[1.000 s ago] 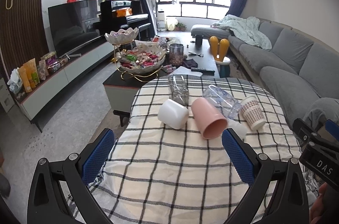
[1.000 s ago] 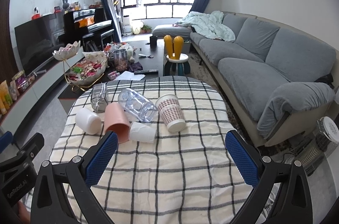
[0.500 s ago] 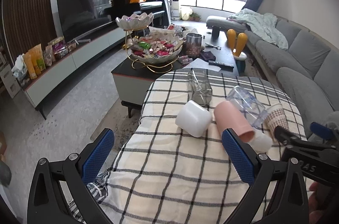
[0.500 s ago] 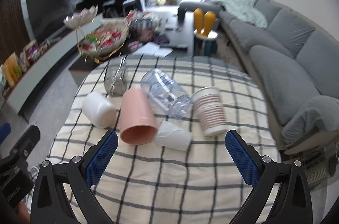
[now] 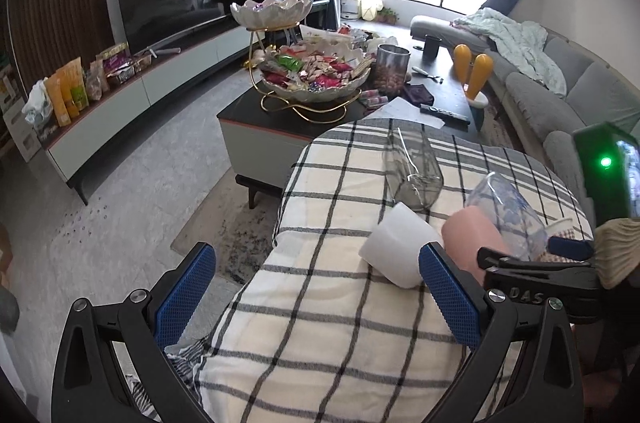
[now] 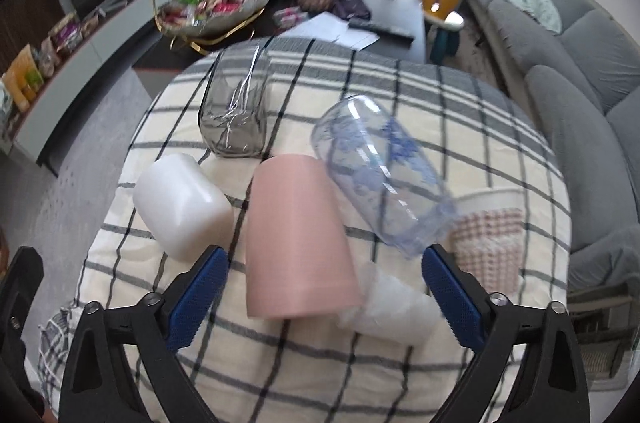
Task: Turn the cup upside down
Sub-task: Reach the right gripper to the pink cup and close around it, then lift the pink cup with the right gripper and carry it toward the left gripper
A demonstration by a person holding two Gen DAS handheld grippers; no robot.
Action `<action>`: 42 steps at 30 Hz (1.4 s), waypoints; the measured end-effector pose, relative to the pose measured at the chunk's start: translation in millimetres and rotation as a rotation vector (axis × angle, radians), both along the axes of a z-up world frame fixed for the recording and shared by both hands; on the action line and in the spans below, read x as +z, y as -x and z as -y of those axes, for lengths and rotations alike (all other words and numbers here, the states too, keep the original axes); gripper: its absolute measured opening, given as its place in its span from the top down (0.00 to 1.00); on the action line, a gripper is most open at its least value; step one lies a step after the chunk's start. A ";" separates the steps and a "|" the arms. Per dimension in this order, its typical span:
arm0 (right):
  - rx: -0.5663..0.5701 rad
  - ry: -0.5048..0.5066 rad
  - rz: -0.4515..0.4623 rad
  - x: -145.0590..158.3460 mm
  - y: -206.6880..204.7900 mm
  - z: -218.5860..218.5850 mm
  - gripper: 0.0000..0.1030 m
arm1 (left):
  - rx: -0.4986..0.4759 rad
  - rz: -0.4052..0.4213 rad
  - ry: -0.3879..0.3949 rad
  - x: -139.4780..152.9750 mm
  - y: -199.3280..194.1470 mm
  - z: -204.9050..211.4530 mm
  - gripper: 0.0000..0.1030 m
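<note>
Between your right tongs, the small white cup (image 6: 394, 311) is smeared by blur, its near end hidden behind the right finger. Your right gripper (image 5: 536, 271) covers the pink cup's (image 5: 470, 237) mouth. The checked paper cup (image 6: 490, 239) is blurred.

On my counter (image 6: 280, 375) I count six cups (image 6: 298, 243): two white, one pink, one checked, two clear glass

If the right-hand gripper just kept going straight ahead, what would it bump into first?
Most likely the pink cup, lying on its side between the open right gripper fingers; exact depth is hard to judge.
</note>
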State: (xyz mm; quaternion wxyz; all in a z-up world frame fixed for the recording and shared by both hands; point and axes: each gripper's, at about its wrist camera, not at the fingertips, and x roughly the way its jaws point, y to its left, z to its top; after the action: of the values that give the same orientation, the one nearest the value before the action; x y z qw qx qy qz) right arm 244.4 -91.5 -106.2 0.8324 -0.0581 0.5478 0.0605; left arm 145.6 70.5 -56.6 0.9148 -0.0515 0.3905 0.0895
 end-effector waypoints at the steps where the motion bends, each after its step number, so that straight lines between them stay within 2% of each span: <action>1: 0.010 0.005 -0.018 -4.6 -4.2 -2.1 0.12 | 0.001 -0.002 0.000 -1.5 -2.8 0.4 0.00; 4: 0.025 0.009 -0.069 -15.6 -13.0 -6.4 0.18 | -0.001 -0.007 0.002 -4.9 -10.3 -1.7 0.00; 13: 0.035 0.023 -0.158 -41.0 -31.7 -12.8 0.19 | 0.007 -0.032 0.019 -17.9 -23.3 -8.6 0.00; 14: 0.034 0.022 -0.166 -43.4 -33.1 -13.0 0.20 | 0.008 -0.034 0.020 -18.7 -23.8 -9.1 0.00; 16: 0.033 0.014 -0.180 -48.1 -35.9 -13.3 0.30 | 0.010 -0.039 0.022 -20.0 -24.1 -10.1 0.00; 24: 0.030 -0.012 -0.153 -39.0 -31.0 -15.7 0.31 | 0.013 -0.024 0.022 -14.6 -21.1 -12.1 0.00; 29: -0.010 -0.047 -0.114 -20.9 -22.7 -9.3 0.31 | 0.018 0.001 0.014 -2.7 -13.0 -14.9 0.00; 35: -0.116 -0.179 -0.097 -5.0 1.7 4.5 0.31 | 0.018 0.043 0.009 17.4 7.0 -21.8 0.00; 39: -0.198 -0.260 -0.100 -0.8 43.0 11.5 0.31 | 0.013 0.058 0.005 30.1 25.1 -30.0 0.00; 42: -0.239 -0.276 -0.088 0.8 76.2 16.1 0.31 | -0.012 0.065 -0.027 36.2 42.5 -29.3 0.00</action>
State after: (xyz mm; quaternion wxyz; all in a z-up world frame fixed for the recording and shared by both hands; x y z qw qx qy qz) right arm 168.2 -107.7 -105.4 0.8091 0.1247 0.5731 0.0383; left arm 103.1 99.8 -20.4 0.9282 -0.0397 0.3594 0.0875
